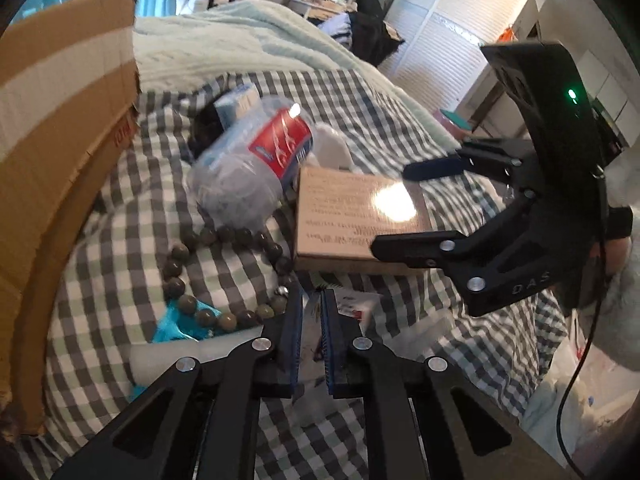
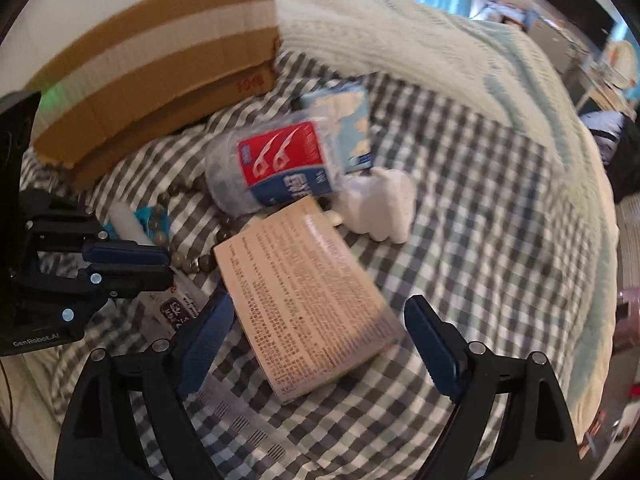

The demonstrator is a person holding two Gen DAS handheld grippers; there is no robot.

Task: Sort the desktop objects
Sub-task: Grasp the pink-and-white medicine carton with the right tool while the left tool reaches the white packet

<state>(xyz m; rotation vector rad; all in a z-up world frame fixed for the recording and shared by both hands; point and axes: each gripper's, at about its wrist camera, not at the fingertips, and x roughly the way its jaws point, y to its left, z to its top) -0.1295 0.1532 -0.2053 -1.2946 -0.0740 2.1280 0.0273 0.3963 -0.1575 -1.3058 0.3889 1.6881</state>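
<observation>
A tan box (image 2: 312, 300) printed with text lies flat on the checked sheet. My right gripper (image 2: 316, 308) hangs over it, open wide, one blue pad on either side of the box and neither pressing it. The left wrist view shows that gripper (image 1: 412, 206) over the box (image 1: 352, 216). My left gripper (image 1: 310, 320) is shut on the edge of a clear packet (image 1: 356, 308) with a dark label (image 2: 176, 312), beside a loop of grey-green beads (image 1: 226, 234). A clear jar (image 2: 276, 164) with a red and blue label lies on its side behind the box.
An open cardboard box (image 2: 160, 60) stands at the back left. A white tooth-shaped plush (image 2: 380, 204), a pale blue tissue pack (image 2: 344, 120), a white tube (image 2: 124, 220) and a teal wrapper (image 1: 176, 324) lie around. A mint blanket (image 2: 400, 40) is heaped behind.
</observation>
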